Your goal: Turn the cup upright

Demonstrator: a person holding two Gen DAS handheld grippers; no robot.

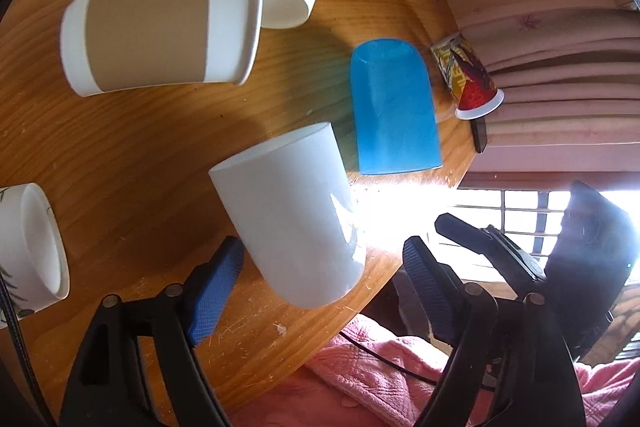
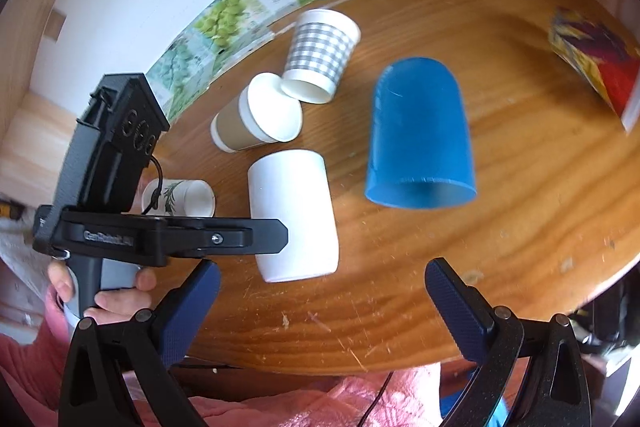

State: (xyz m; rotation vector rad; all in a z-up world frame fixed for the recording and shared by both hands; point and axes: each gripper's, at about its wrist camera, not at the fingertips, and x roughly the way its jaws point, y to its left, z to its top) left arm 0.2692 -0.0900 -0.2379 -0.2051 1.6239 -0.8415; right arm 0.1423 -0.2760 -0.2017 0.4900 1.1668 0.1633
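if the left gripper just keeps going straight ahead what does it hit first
Most likely the plain white cup lying on its side: it sits between the open left gripper fingers, nearest ahead. Depth is uncertain.

Mug [image 2: 294, 215] on table [image 2: 520, 227] near front edge, tumbler [image 2: 420, 135] just right of it, sleeved cup [image 2: 256, 123] on its side behind, touching checked cup [image 2: 320, 55], printed cup [image 2: 596, 67] far right.

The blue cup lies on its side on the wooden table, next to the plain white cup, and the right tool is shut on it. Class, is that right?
Not quite. In the right wrist view the right tool is open, apart from the blue cup. The cup does lie on its side on the wooden table, next to the plain white cup.
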